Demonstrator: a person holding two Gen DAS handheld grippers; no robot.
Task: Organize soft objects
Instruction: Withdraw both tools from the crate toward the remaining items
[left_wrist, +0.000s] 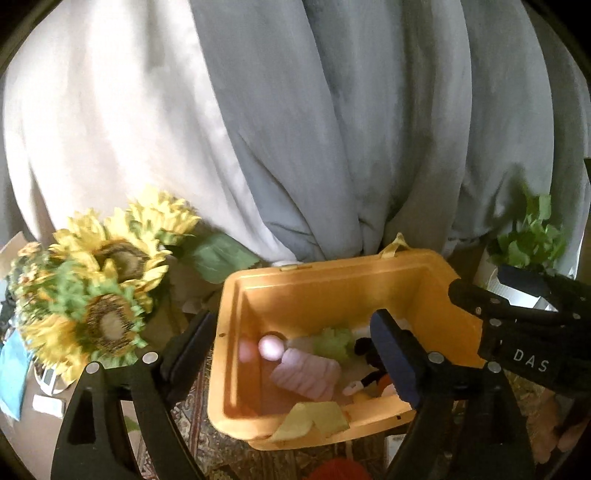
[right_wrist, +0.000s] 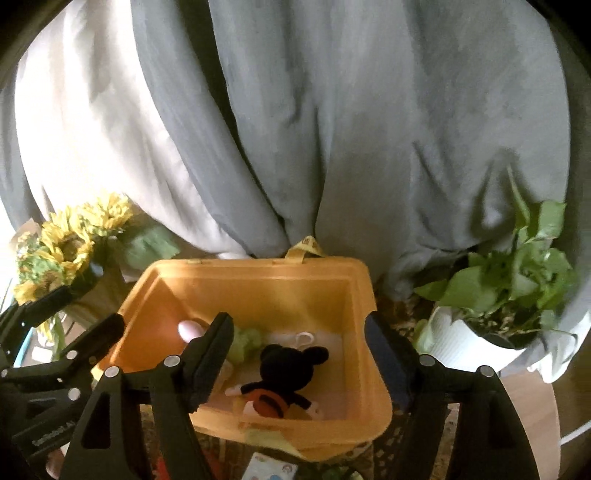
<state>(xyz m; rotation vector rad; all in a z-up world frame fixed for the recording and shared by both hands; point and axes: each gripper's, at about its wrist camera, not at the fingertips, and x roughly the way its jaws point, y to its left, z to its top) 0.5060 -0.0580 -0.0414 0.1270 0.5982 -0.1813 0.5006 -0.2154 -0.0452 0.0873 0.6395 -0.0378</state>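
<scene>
We see both tools hovering over the yellow bin (left_wrist: 332, 291), nothing in either one. Left hand-held gripper (left_wrist: 291, 347): jaws wide apart, straddling the bin's left wall, one finger outside it and one over the inside. Right hand-held gripper (right_wrist: 299, 347): also spread wide, left finger over the bin interior, right finger at the bin's right rim. In the bin we have a black mouse plush (right_wrist: 284, 376) with orange shorts lying near the front, a pink striped soft piece (left_wrist: 306, 373) left of it, a pink ball (left_wrist: 270, 347) against the left wall, and a green fuzzy toy (left_wrist: 332, 341) toward the back. A pale yellow cloth (left_wrist: 310, 421) drapes over the bin's front rim. Sunflowers (left_wrist: 99, 280) sit just left of the bin, a potted plant (right_wrist: 513, 280) in a white pot to its right, grey curtain (right_wrist: 369, 129) behind. The bin sits on a patterned rug (left_wrist: 207, 439); we can't tell what the red thing (left_wrist: 336, 470) at the bottom edge is.
</scene>
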